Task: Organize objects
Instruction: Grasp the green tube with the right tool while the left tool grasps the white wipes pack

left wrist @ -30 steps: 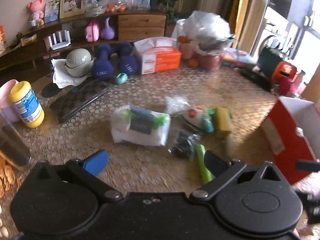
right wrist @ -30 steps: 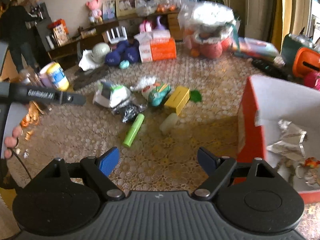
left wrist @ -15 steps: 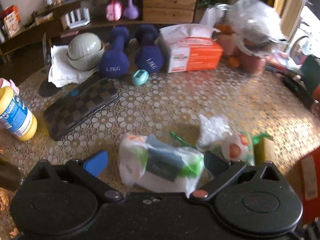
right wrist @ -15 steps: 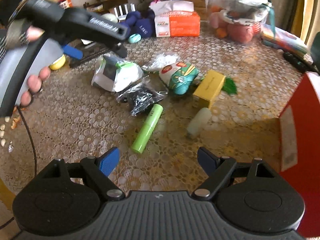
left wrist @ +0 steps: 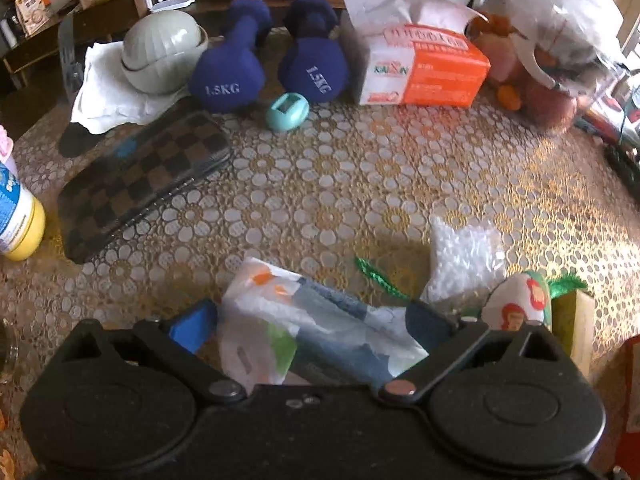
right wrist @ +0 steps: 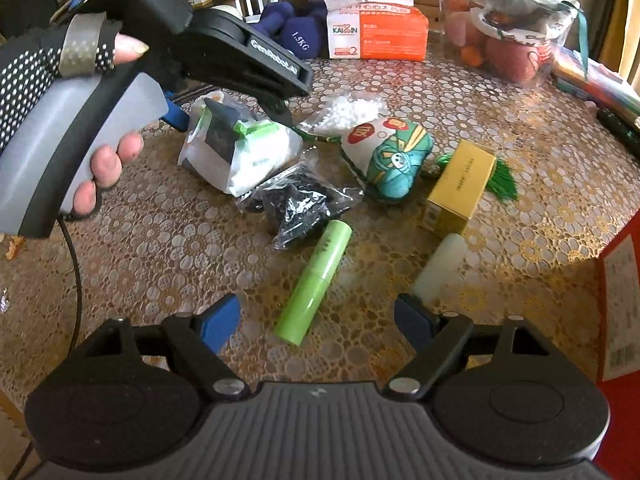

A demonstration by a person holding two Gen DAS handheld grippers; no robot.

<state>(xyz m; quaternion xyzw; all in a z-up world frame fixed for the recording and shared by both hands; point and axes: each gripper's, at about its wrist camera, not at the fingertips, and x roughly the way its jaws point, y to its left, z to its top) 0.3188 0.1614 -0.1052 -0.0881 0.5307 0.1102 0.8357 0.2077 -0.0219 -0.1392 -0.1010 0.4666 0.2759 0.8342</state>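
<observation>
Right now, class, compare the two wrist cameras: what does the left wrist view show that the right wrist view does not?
Only the left wrist view shows the checkered case, the teal egg-shaped gadget and the yellow-capped bottle.

Only the right wrist view shows the green tube, the black packet and the open right gripper.

Both show the white plastic bag between the open left gripper's fingers, and the orange tissue pack.

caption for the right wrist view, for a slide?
Left gripper straddles the white plastic packet with open fingers; right gripper hovers open above the green tube.
</observation>
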